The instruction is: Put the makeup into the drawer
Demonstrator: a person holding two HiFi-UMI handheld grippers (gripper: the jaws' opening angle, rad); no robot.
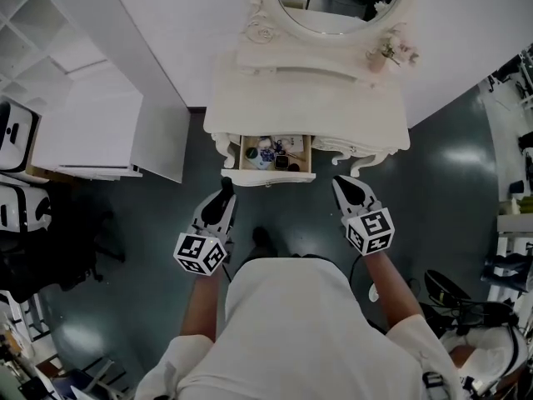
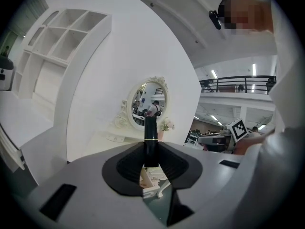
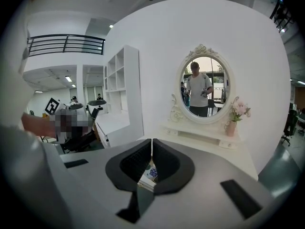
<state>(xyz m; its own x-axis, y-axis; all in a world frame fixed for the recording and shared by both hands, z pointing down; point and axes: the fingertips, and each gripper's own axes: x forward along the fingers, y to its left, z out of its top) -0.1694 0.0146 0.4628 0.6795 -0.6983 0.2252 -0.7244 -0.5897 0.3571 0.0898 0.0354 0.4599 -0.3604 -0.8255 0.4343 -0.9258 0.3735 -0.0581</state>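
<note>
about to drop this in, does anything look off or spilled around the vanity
Nothing stands out. The drawer is open with small items lying loose inside, none spilled outside it. The left gripper has a dark tube clamped between its jaws.

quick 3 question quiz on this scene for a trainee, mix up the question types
1. Multiple choice: what is the left gripper closed on?
A. a slim black tube with a gold band
B. a pink powder brush
C. nothing

2. True or false: the drawer of the white dressing table stands open and has small items inside.

3. Short answer: how do the jaws of the right gripper stand, and is anything between them?

Key
1. A
2. True
3. Together, with nothing between them.
</note>
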